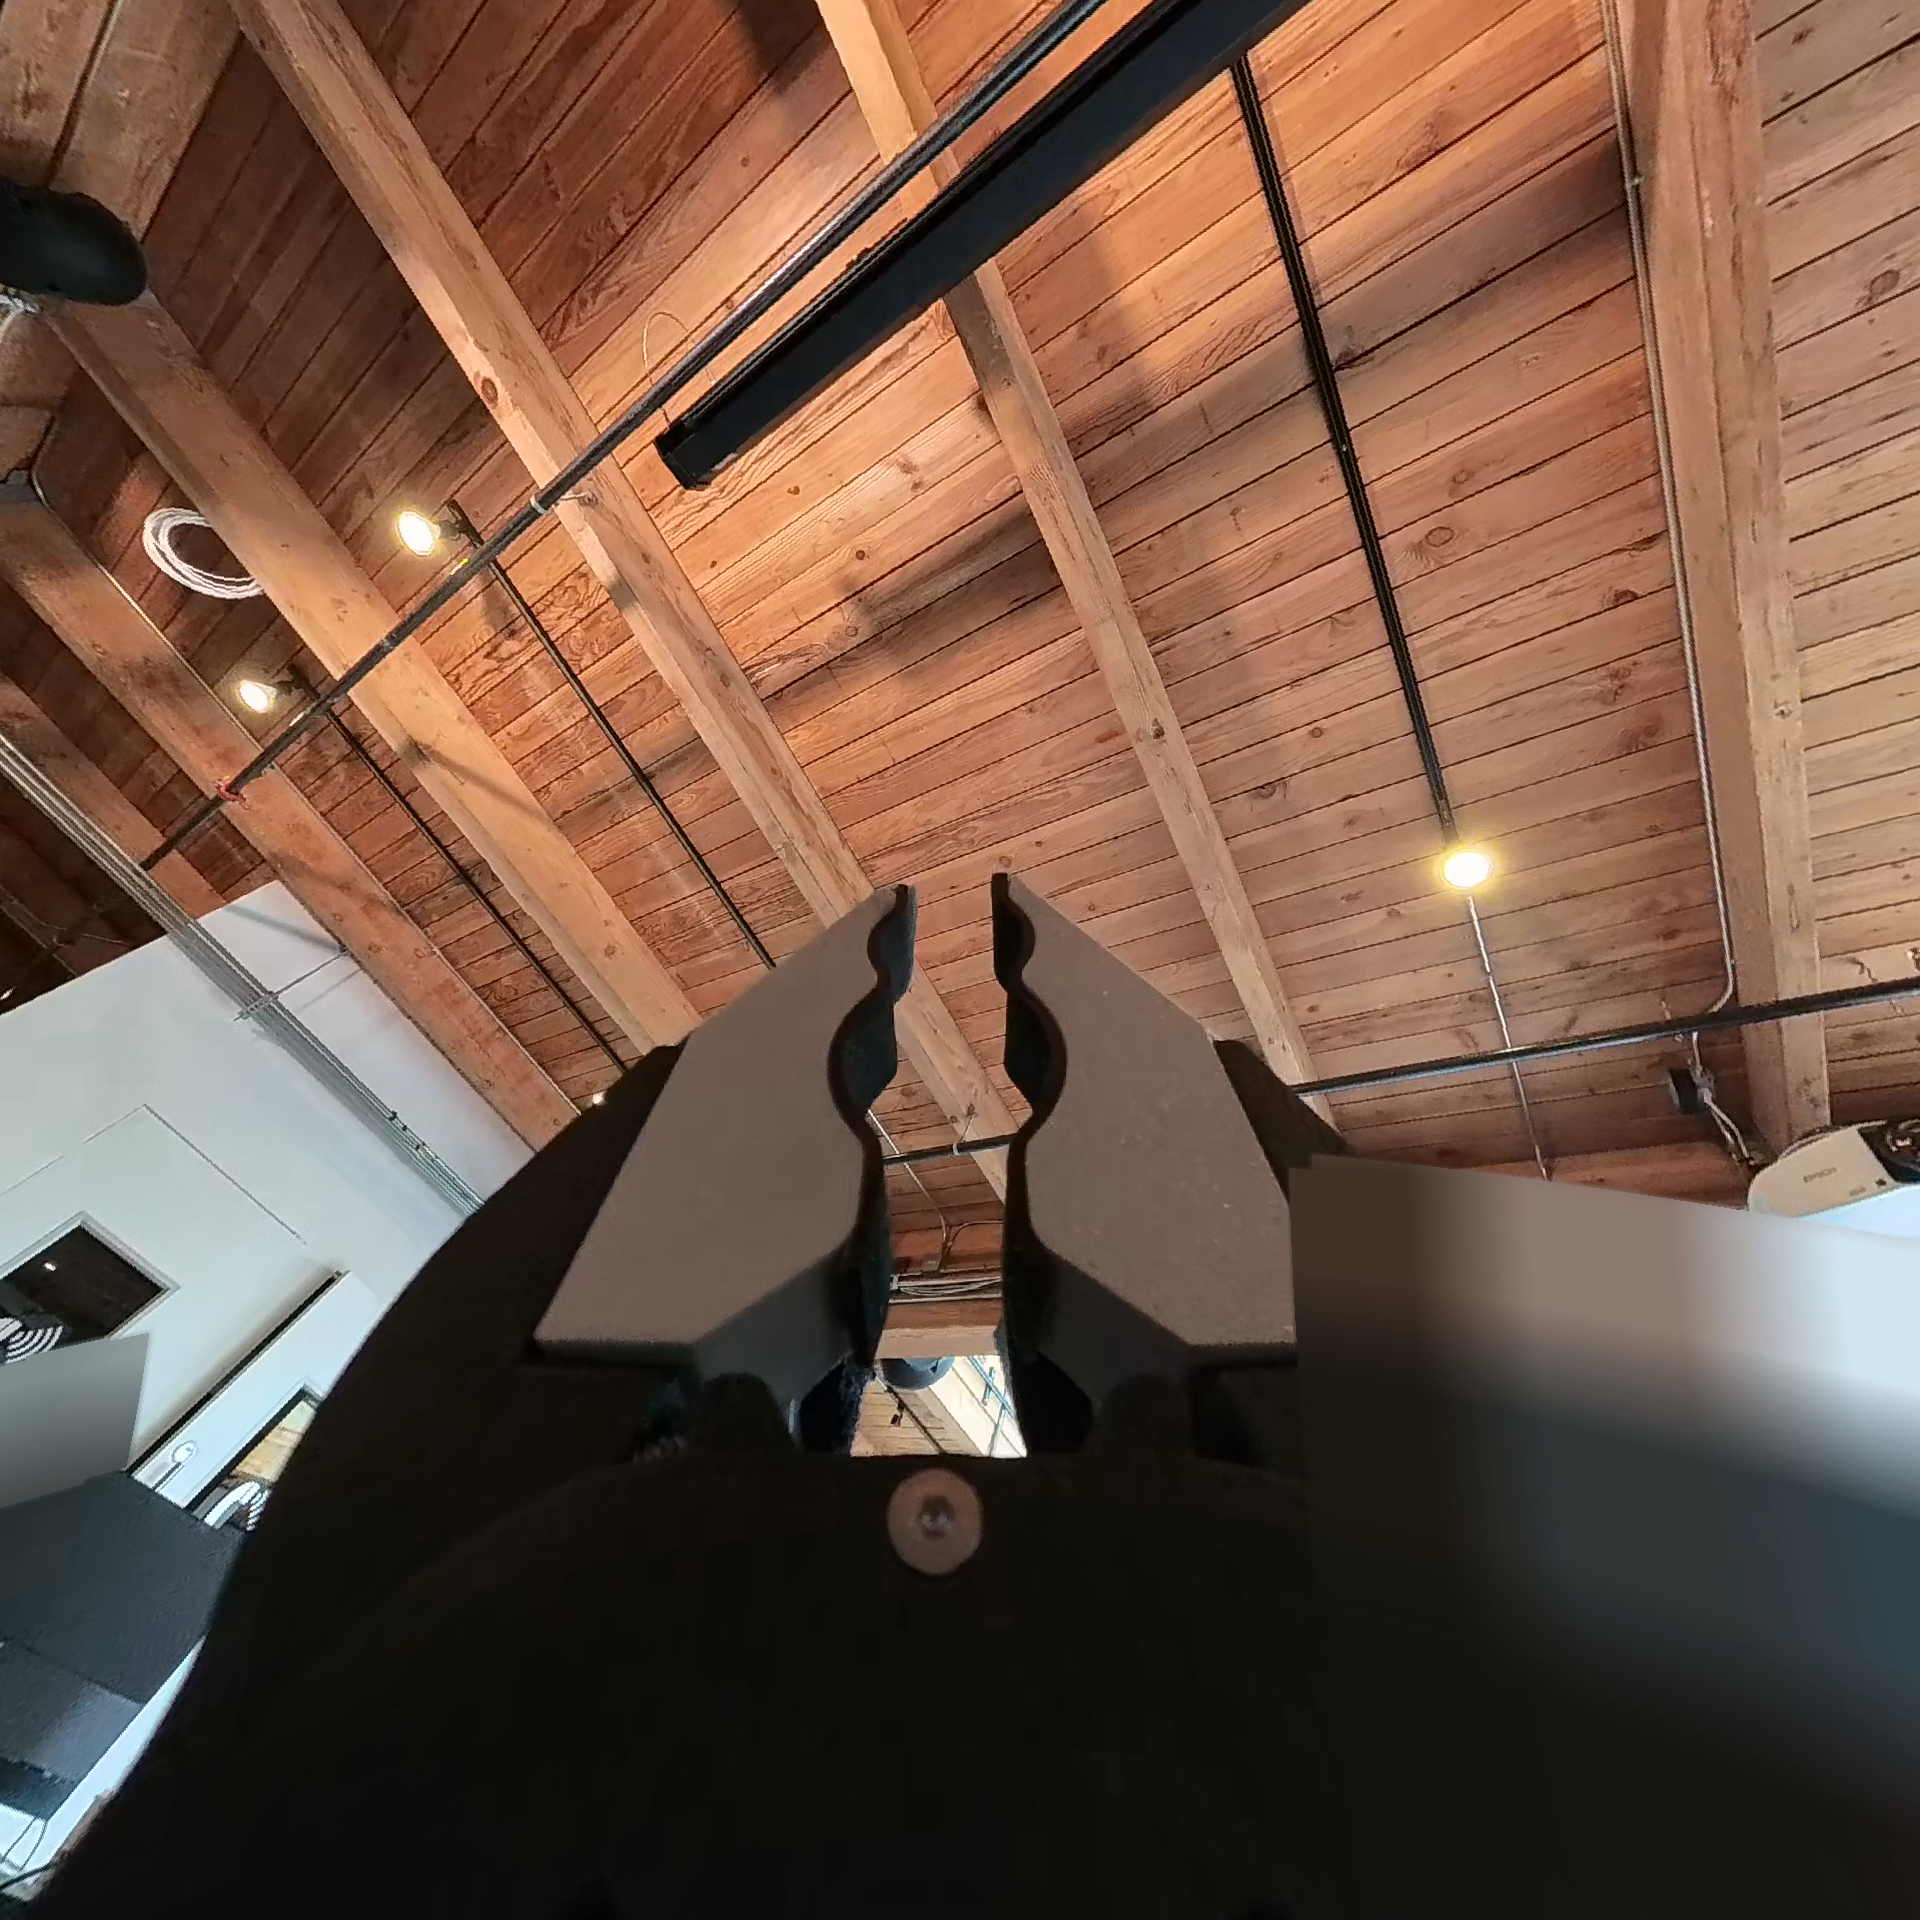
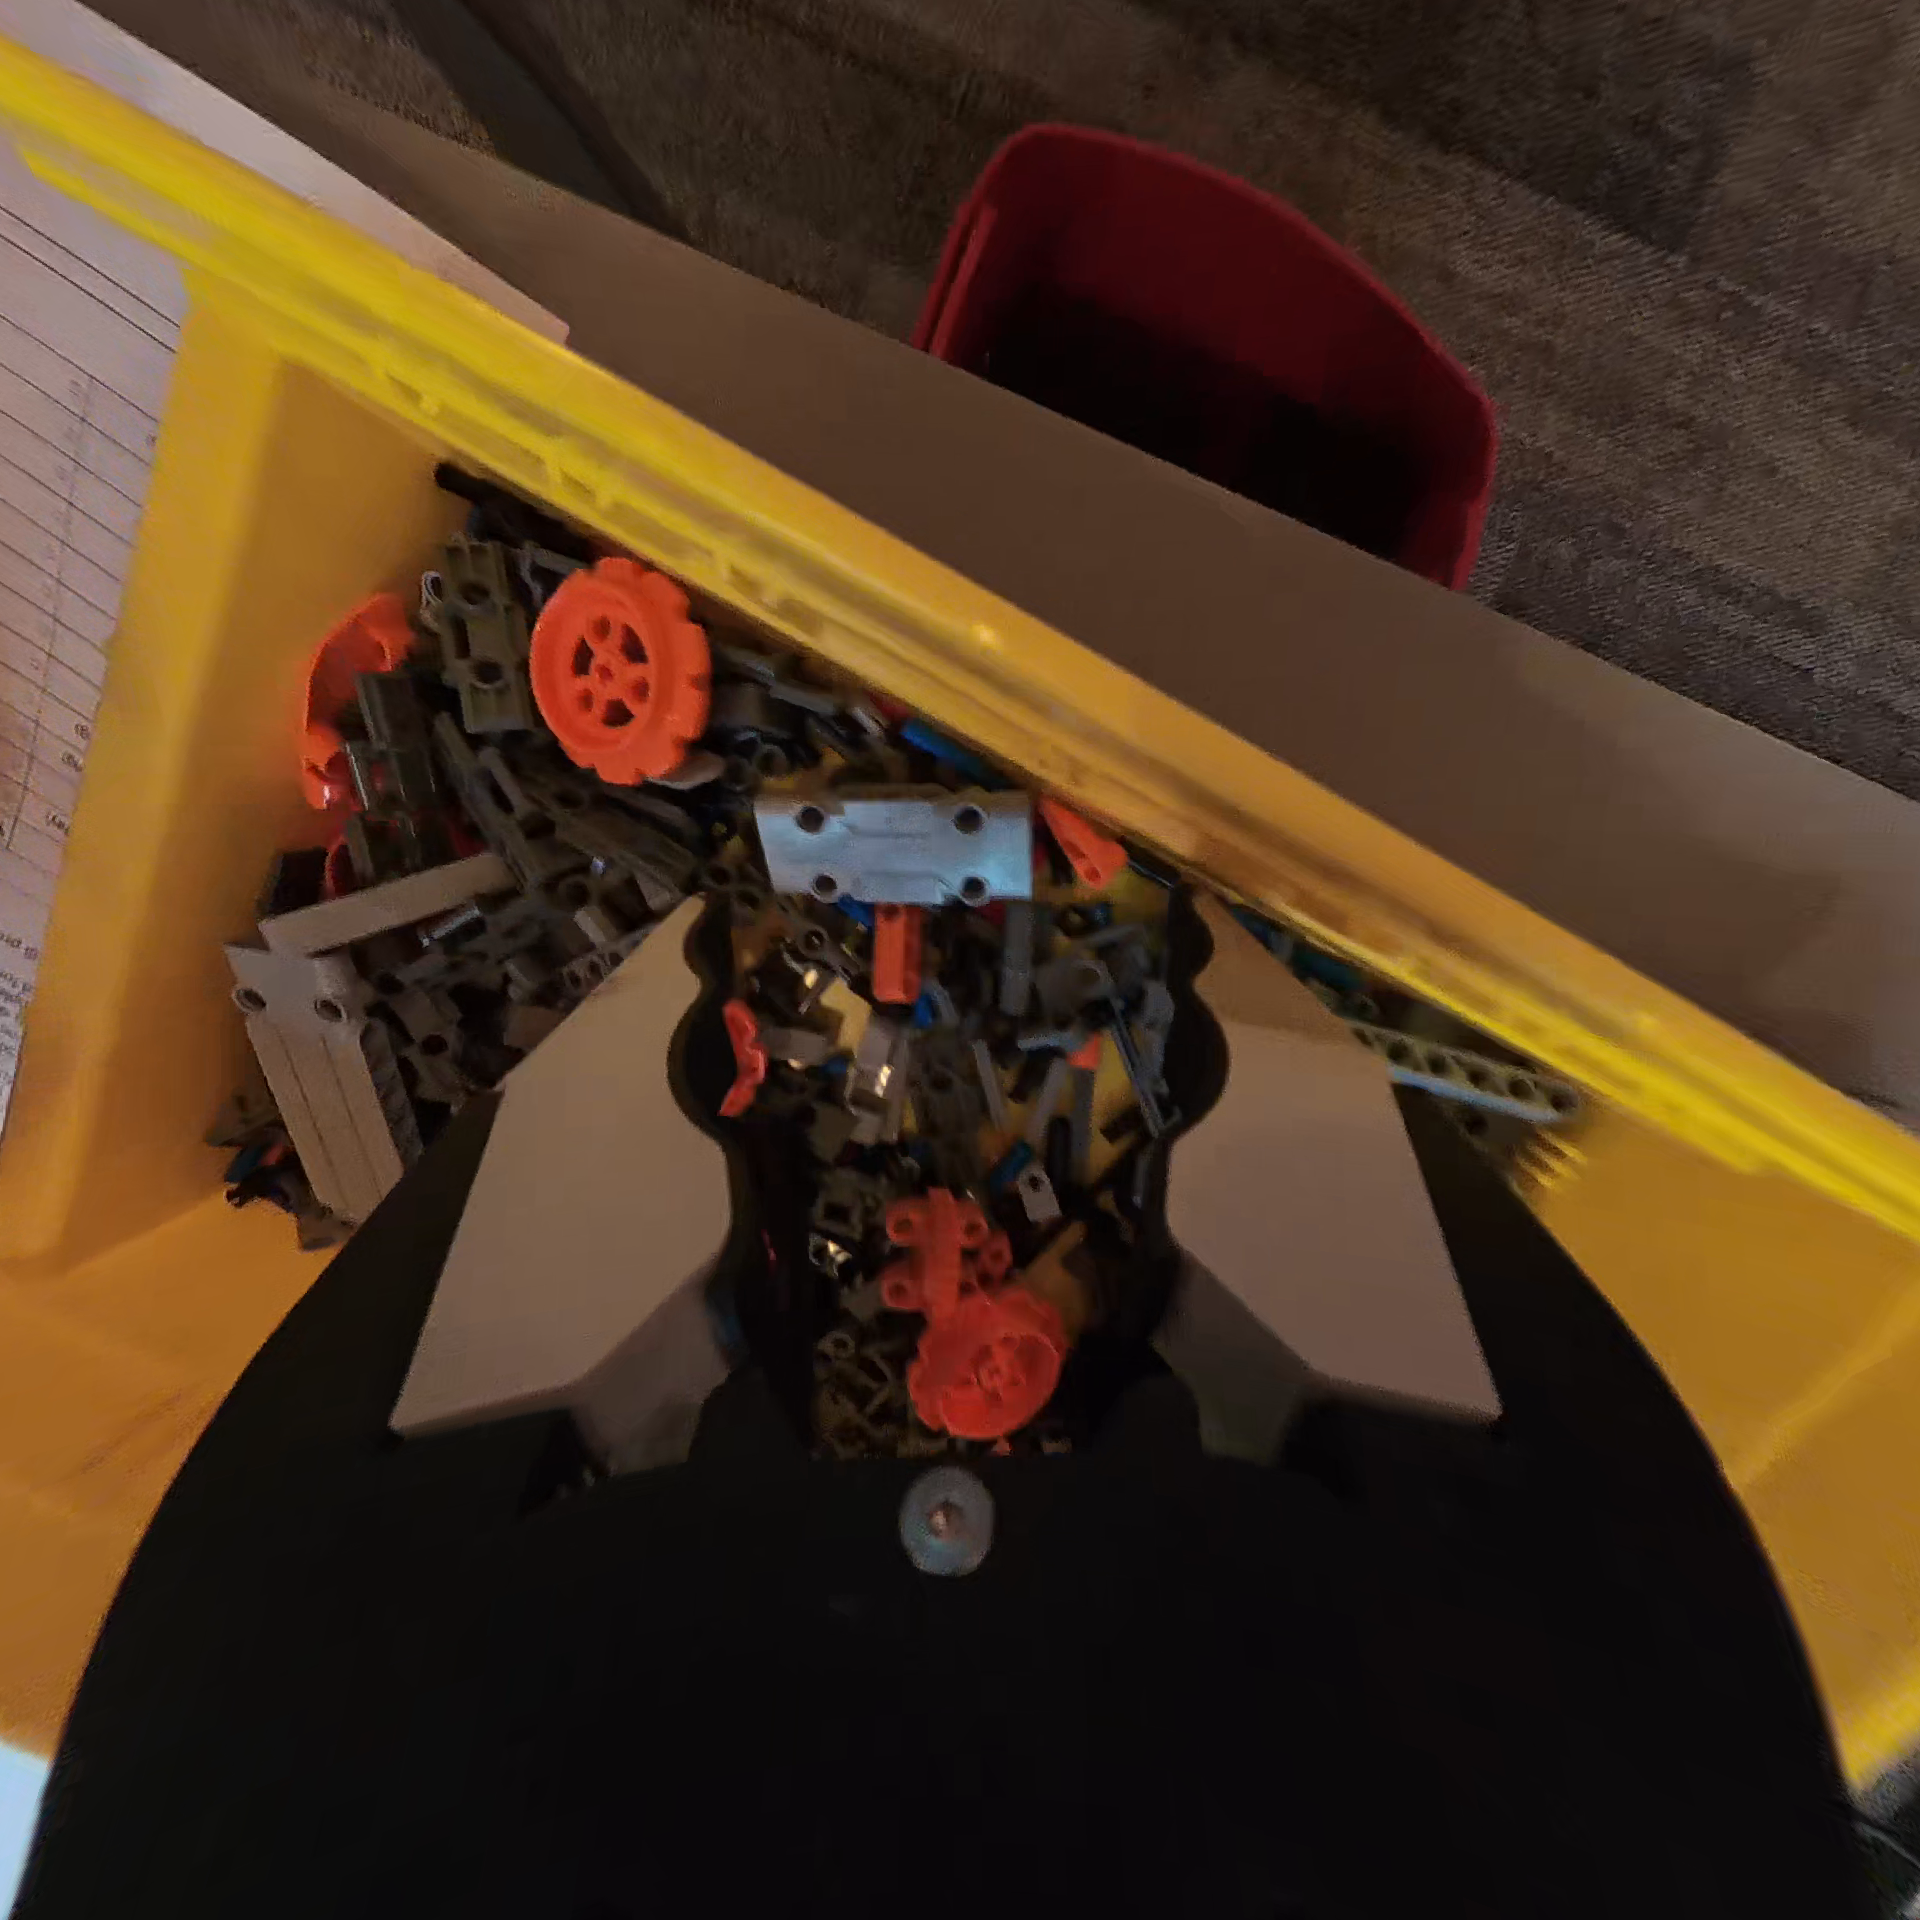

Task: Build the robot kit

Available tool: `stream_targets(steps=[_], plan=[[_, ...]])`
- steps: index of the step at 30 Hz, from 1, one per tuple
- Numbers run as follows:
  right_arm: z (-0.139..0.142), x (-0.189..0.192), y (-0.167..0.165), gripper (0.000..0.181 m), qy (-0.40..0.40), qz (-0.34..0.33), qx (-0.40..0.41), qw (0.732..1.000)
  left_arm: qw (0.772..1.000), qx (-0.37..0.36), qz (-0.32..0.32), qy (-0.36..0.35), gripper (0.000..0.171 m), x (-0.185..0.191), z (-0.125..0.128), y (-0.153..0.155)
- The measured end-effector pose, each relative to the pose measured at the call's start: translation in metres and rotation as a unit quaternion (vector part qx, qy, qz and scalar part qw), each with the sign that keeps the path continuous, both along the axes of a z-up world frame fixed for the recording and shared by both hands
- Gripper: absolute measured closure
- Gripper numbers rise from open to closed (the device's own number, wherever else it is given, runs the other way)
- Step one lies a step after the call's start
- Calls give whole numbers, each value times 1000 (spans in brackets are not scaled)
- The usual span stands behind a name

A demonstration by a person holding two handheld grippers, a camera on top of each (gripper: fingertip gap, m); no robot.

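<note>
My left gripper [image 1: 951,899] points up at a wooden ceiling; its jaws stand a narrow gap apart with nothing between them. My right gripper [image 2: 940,914] is open wide and points down into a yellow bin [image 2: 260,540] full of small building-toy parts. An orange wheel [image 2: 620,670] lies at the bin's far side. A light grey block [image 2: 894,850] lies just beyond the fingertips. A second orange wheel with an orange connector [image 2: 982,1361] lies between the fingers near their base. The right view is blurred.
A red bin [image 2: 1226,322] stands on grey carpet beyond a tan table edge [image 2: 1195,592]. A printed sheet [image 2: 62,499] lies left of the yellow bin. In the left wrist view, black rails [image 1: 935,270], spot lamps [image 1: 1465,865] and a white projector [image 1: 1839,1174] hang from the ceiling. There is about 45 cm between the tips of the two grippers.
</note>
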State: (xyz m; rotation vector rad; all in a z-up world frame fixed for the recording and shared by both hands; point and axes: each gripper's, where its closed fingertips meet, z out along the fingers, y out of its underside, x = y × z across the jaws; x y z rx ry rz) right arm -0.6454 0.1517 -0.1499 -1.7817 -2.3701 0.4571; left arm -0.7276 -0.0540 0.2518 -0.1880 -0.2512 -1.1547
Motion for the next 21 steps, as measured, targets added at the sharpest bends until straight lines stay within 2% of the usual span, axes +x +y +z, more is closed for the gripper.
stream_targets(steps=[4, 5, 6, 10, 13, 15, 19, 21], plan=[[-20, -2, -12, 98, -40, 0, 11, 999, 1000, 1, -1, -2, 160, -1, 0, 0], [-22, -2, -11, 112, -40, 3, 23, 999, 1000, 1, -1, -1, 160, -1, 0, -1], [-22, -2, -10, 123, -39, 6, 38, 998, 1000, 1, -1, -1, 160, -1, 0, -1], [-12, 6, -3, 124, -41, -5, 56, 998, 1000, 4, 0, -4, 159, -3, -1, -3], [5, 20, 21, 124, -36, -38, 78, 996, 1000, 5, 0, -7, 160, -5, -1, -4], [12, 42, 46, 124, -58, -71, 107, 990, 1000, 6, -1, -9, 160, -7, -2, -5], [13, 99, 80, 124, -129, -147, 115, 974, 1000, 6, 1, -13, 160, -9, -3, -6], [13, 110, 87, 125, -125, -170, 116, 971, 1000, 6, 2, -16, 160, -12, -4, -6]])
